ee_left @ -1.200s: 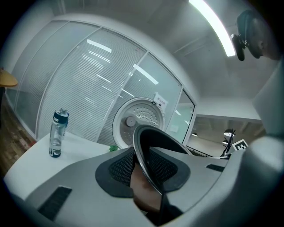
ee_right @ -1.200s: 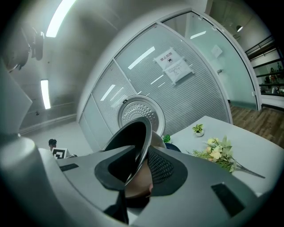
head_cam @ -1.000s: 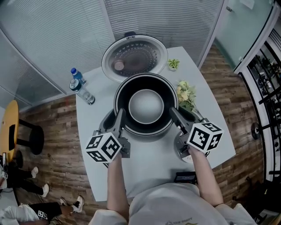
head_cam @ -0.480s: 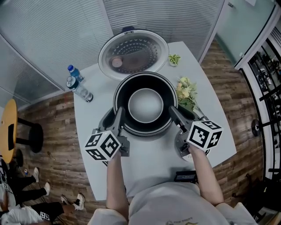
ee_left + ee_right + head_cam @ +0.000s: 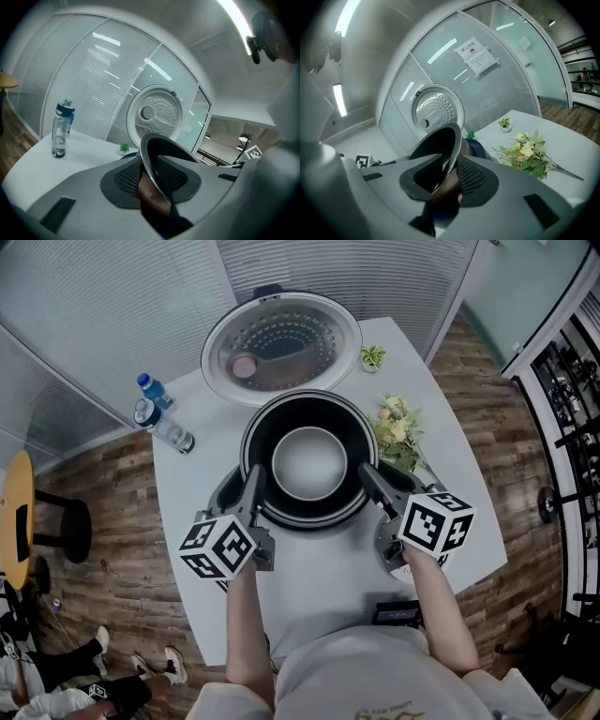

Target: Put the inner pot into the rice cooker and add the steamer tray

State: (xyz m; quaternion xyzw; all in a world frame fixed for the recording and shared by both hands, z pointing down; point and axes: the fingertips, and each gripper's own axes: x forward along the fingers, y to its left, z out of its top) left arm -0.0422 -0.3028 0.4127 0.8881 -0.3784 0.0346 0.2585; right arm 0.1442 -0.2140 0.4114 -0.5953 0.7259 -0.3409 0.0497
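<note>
**potwatcher:** so where are we at? The dark round metal inner pot is down in the mouth of the grey rice cooker, and the cooker's round perforated lid stands open behind it. The left gripper has its fingers clamped on the pot's rim on one side. The right gripper pinches the opposite side

**steamfan:** one catch: the right fingers have just been easing open a bit, with the rim between them. I can't tell from here if the pot is fully seated. If it isn't and that side lets go first, I'd guess it tips and jams crooked, or just clangs down

**potwatcher:** yeah, and backing out looks tight too. Each gripper has one finger inside the pot, so a sideways exit could drag the rim and shove the whole cooker across the white desk. The clear plastic water bottle is off to the left. The bunch of pale flowers is just beside the right gripper, so it's easy to sweep off

**steamfan:** no steamer tray I can pick out for sure, so that part isn't done yet
</note>
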